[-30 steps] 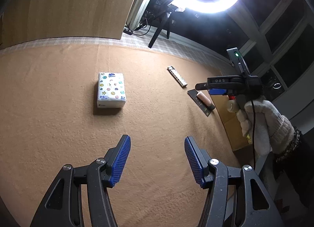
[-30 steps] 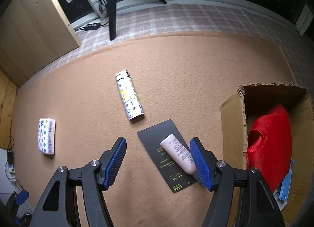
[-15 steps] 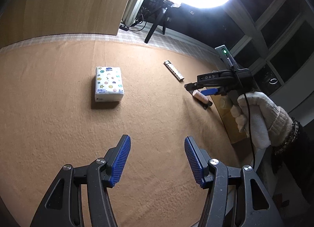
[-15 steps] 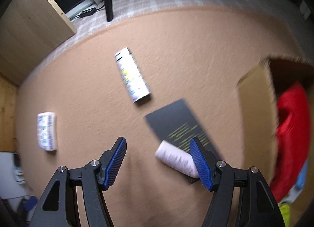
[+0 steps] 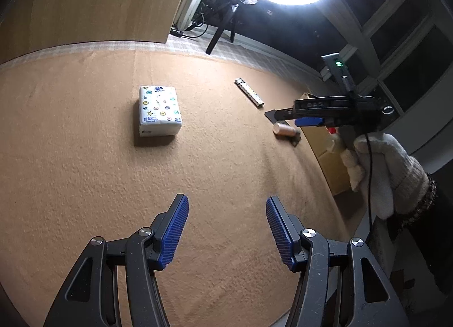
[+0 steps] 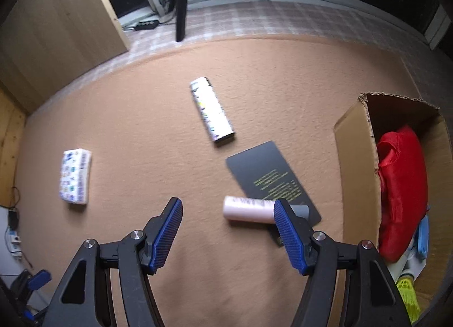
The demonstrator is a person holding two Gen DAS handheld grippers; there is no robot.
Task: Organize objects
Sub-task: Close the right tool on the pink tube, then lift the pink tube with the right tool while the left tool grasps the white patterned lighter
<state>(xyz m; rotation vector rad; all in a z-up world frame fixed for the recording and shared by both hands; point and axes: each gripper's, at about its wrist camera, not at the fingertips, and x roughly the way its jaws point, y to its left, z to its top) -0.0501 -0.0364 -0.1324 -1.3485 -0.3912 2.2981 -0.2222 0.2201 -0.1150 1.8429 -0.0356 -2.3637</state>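
Two sets of ribbed blue jaws stood spread with nothing between them: the left gripper (image 5: 226, 230) hung over bare worktop, while the right gripper (image 6: 226, 239) pointed steeply down, its right pad edging over the grey-capped end of a pale pink tube (image 6: 247, 209). That placement read as a line-up for a pinch across the tube's smooth round body, which could roll on the felt. The tube lay on its side, partly on a flat black card (image 6: 269, 177) with yellow print, thin enough to be awkward to lift. Just beyond lay a long patterned lighter (image 6: 211, 109), glossy and hard-edged, and well to the left a soft printed tissue pack (image 6: 74, 177). All rested on the fuzzy tan felt of the worktop (image 6: 141, 117). At the right edge an open corrugated cardboard box (image 6: 355, 157) already held a crumpled red bag (image 6: 402, 191), likely the place for the loose things. A white knit glove (image 5: 388, 168) covered the hand on the right gripper.
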